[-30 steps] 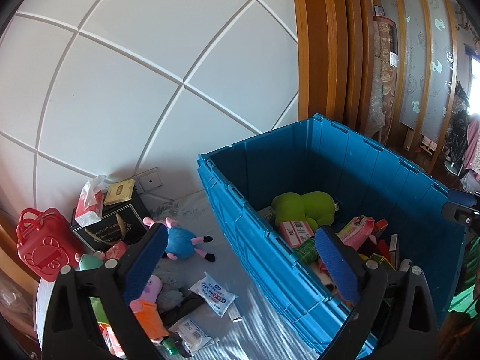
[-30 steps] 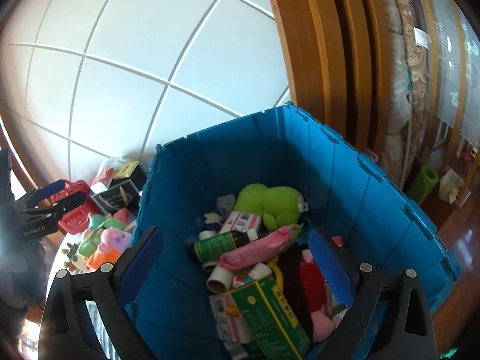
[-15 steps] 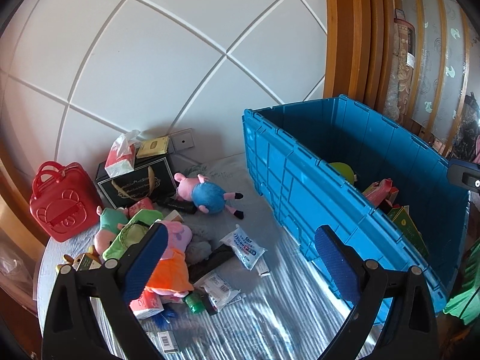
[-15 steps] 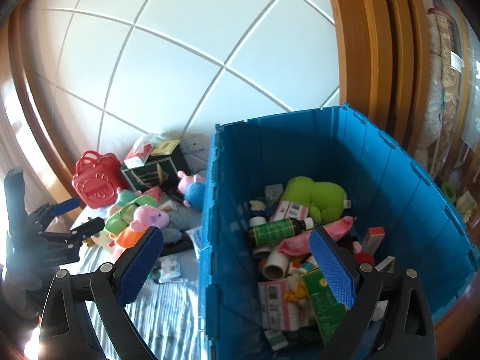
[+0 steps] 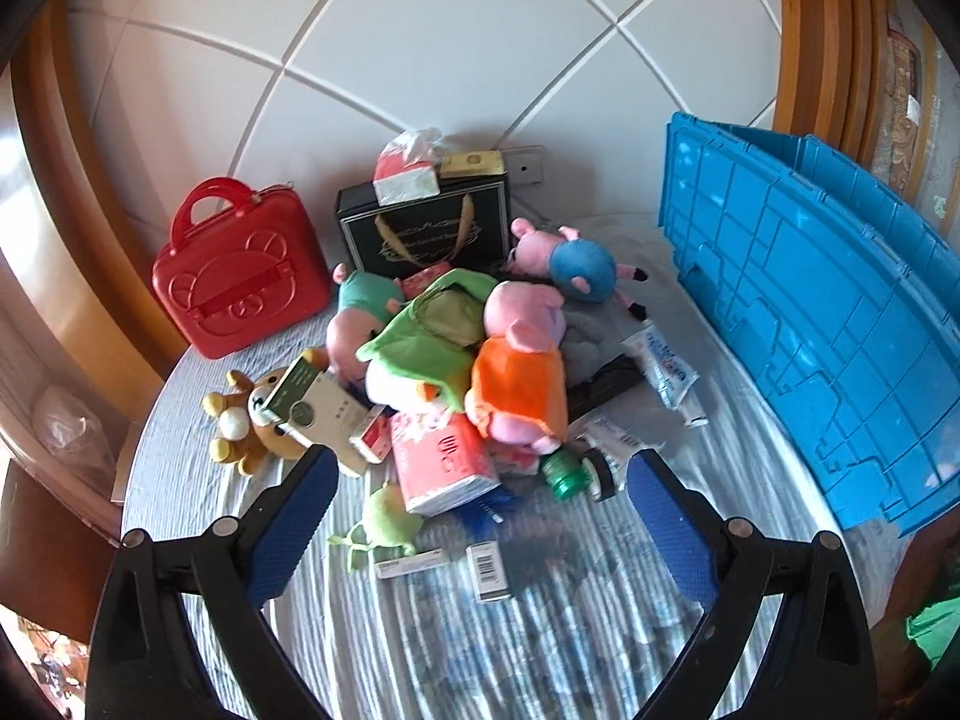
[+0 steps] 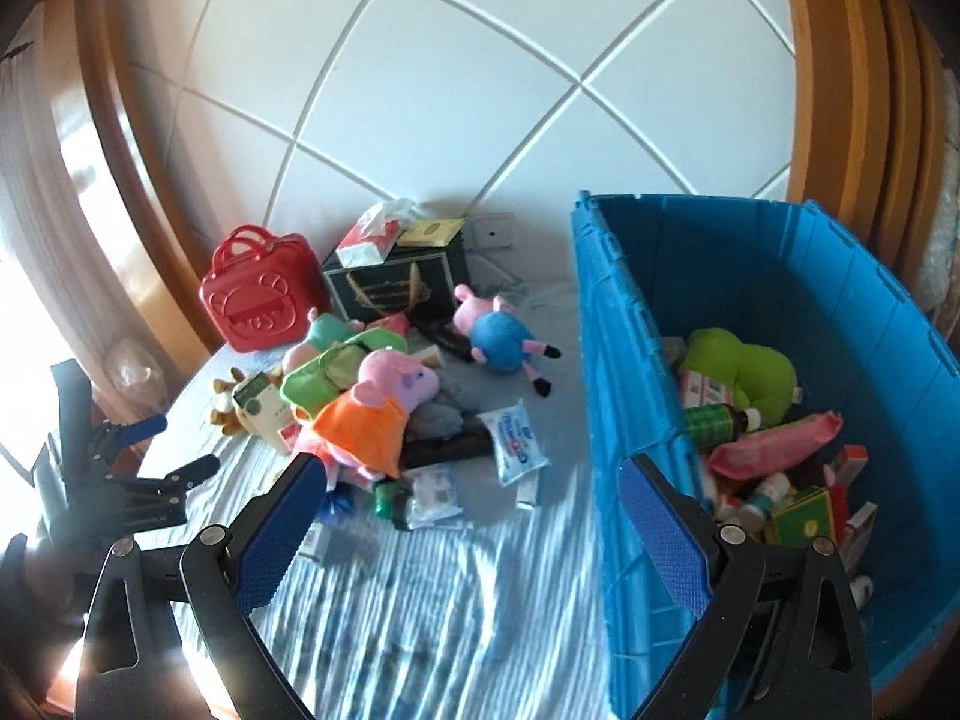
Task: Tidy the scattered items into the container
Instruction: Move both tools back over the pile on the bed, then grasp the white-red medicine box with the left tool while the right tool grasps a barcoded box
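Scattered toys and packets lay heaped on a striped, cloth-covered surface against the white panelled wall, just beside the blue crate [image 6: 750, 312], which stood to the right of the pile and already held a green plush [image 6: 741, 369], a dark bottle [image 6: 717, 420], a pink pouch [image 6: 774, 447] and several small boxes. The left gripper [image 5: 480, 519] hung above the near edge of the heap with its fingers spread wide and nothing between them; the right gripper [image 6: 474, 519] hovered over the bare cloth between pile and crate, its fingers likewise wide and empty. The step in hand looked like a reach for the next item, the task perhaps half done. Closest under the left gripper were a red tissue pack [image 5: 441, 465], a small green plush [image 5: 384, 531], a green bottle cap [image 5: 564, 474] and flat labelled sachets, with the orange-dressed pig plush [image 5: 522, 372] sitting on top of the pile behind them. A sensible next move would be to lower the left gripper onto the tissue pack or the pig plush, close on its bulk, and carry it over the crate's tall near wall. The thin sachets would likely be harder to pinch off the cloth.
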Demonstrator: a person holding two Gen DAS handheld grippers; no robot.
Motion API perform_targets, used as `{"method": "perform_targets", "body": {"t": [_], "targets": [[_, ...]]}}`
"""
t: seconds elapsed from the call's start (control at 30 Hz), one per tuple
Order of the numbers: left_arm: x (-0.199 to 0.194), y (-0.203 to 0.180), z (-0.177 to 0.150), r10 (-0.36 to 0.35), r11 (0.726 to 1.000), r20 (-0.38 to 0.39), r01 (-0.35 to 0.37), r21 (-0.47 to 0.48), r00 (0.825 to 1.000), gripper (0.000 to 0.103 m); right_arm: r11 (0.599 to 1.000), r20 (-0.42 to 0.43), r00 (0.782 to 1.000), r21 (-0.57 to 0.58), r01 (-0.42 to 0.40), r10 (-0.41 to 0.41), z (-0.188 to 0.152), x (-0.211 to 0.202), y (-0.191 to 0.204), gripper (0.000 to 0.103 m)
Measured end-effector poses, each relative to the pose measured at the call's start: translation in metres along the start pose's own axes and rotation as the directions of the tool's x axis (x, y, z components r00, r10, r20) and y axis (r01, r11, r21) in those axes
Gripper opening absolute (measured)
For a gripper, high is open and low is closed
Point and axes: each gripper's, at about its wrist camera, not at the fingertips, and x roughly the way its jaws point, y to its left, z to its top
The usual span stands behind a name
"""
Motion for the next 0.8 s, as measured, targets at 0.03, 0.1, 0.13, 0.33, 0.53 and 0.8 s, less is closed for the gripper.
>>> {"method": "perform_targets", "body": {"t": [0.03, 0.1, 0.13, 0.33, 0.53, 0.8], "targets": [[0.005, 0.009, -0.008, 0.011, 1.0, -0.014, -0.011, 0.002, 1.0, 0.098, 1.0, -0.009, 1.0, -0.009, -0.004, 0.004, -0.003, 0.007, 0.009, 0.099], [0.015, 0.024, -0.024, 0.024, 1.0, -0.04, -0.023, 0.007, 0.999, 0.095, 1.0, -0.03, 0.999, -0.024, -0.019, 0.018, -0.009, 0.021, 0.027, 0.099], [0.02, 0.032, -0.03, 0.024, 1.0, -0.053, -0.023, 0.009, 0.998, 0.094, 0.999, -0.04, 0.999, -0.033, -0.024, 0.023, -0.013, 0.028, 0.036, 0.099], [0.054, 0.066, -0.069, -0.008, 0.999, -0.107, 0.011, 0.032, 0.994, 0.088, 0.996, -0.13, 0.991, -0.068, -0.053, 0.044, -0.042, 0.084, 0.085, 0.099], [0.107, 0.081, -0.102, -0.092, 0.987, -0.148, 0.11, 0.117, 0.985, 0.079, 0.995, -0.232, 0.971, -0.061, -0.076, 0.06, -0.084, 0.149, 0.124, 0.099], [0.189, 0.08, -0.129, -0.201, 0.936, -0.196, 0.247, 0.249, 0.96, 0.066, 0.997, -0.349, 0.937, -0.06, -0.053, 0.029, -0.143, 0.229, 0.16, 0.099]]}}
